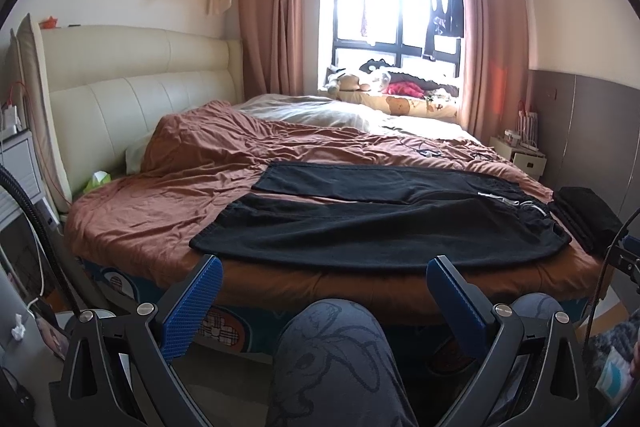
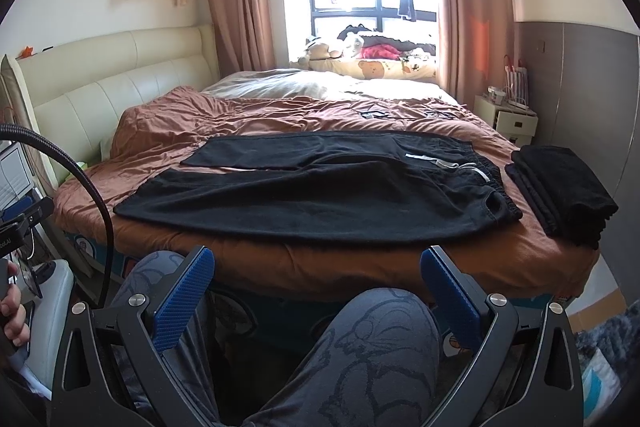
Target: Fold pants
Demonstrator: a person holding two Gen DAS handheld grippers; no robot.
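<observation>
Lying flat beyond both sets of jaws, one pair of soft black pants [image 1: 372,227] spreads across the rumpled rust-brown quilt [image 1: 168,195]. Left gripper [image 1: 324,277] and right gripper [image 2: 316,267] gape wide, empty, ribbed blue pads showing. One folded black stack [image 2: 560,187] sits right.

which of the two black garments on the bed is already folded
The small black stack at the bed's right end; the pants beside it lie spread out flat, legs apart.

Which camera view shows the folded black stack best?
The right wrist view: the whole folded black stack lies in sight beside the pants. In the left wrist view the stack sits near the edge, partly behind a cable.
</observation>
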